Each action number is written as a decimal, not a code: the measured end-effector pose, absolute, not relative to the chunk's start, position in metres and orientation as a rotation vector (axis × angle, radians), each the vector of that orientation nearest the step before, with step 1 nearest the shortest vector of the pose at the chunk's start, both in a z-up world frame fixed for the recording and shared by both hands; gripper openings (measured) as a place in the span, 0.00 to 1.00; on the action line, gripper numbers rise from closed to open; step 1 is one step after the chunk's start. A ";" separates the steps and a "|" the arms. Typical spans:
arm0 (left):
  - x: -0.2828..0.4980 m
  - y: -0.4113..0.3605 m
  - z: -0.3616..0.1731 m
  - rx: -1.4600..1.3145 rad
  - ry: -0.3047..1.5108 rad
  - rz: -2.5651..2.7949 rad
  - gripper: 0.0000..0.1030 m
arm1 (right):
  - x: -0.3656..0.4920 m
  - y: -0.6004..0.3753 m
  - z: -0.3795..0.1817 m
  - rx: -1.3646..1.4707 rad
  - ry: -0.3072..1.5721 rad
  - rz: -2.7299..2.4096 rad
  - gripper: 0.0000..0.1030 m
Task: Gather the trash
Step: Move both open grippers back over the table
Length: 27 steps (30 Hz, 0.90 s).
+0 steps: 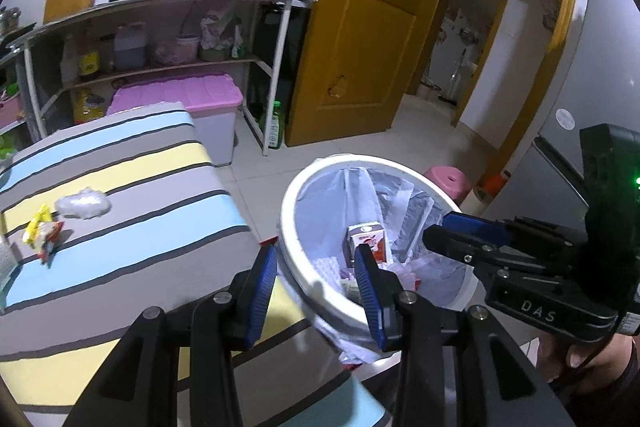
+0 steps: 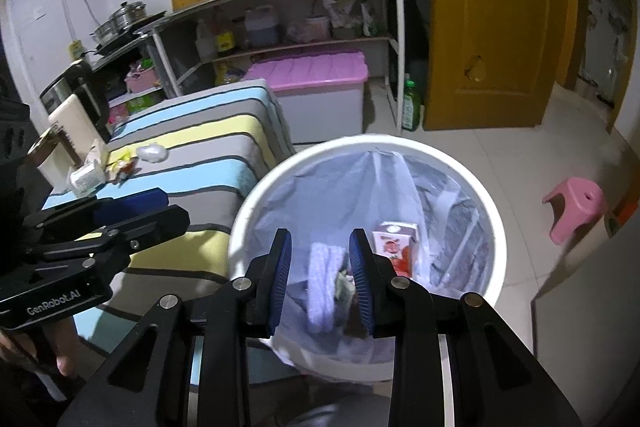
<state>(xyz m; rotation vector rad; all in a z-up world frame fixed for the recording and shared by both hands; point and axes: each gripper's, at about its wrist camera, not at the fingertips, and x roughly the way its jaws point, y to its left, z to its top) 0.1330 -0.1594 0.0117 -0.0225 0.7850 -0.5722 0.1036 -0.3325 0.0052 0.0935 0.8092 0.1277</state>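
Note:
A white trash bin point(image 1: 292, 251) point(image 2: 490, 247) with a clear liner stands on the floor beside the striped table point(image 1: 140, 167) point(image 2: 208, 131). A red-and-white carton point(image 1: 368, 239) point(image 2: 396, 247) and some wrappers lie inside it. My right gripper point(image 2: 320, 263) point(image 1: 438, 227) hangs over the bin, open, with nothing between its pads. My left gripper point(image 1: 316, 291) point(image 2: 172, 207) is over the table's edge next to the bin, open and empty. On the table lie a crumpled white wad point(image 1: 84, 203) point(image 2: 152, 151), a yellow-red wrapper point(image 1: 42, 231) point(image 2: 122, 165) and a small pale box point(image 2: 86, 179).
A pink-lidded storage box point(image 1: 180, 95) and a shelf rack point(image 1: 160, 7) stand behind the table. A green bottle point(image 1: 276, 125) is by the yellow door point(image 1: 360, 27). A pink stool point(image 2: 576, 207) sits on the tiled floor to the right. A kettle point(image 2: 76, 95) stands at the table's far end.

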 end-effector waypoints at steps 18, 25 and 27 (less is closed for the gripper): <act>0.095 -0.073 0.010 -0.065 0.773 -0.378 0.39 | 0.087 -0.263 0.017 0.042 0.785 0.285 0.30; 0.075 -0.042 0.017 -0.082 0.757 -0.326 0.39 | 0.077 -0.230 0.017 0.017 0.798 0.354 0.30; 0.071 -0.033 0.020 -0.090 0.755 -0.307 0.39 | 0.077 -0.225 0.017 0.030 0.803 0.379 0.30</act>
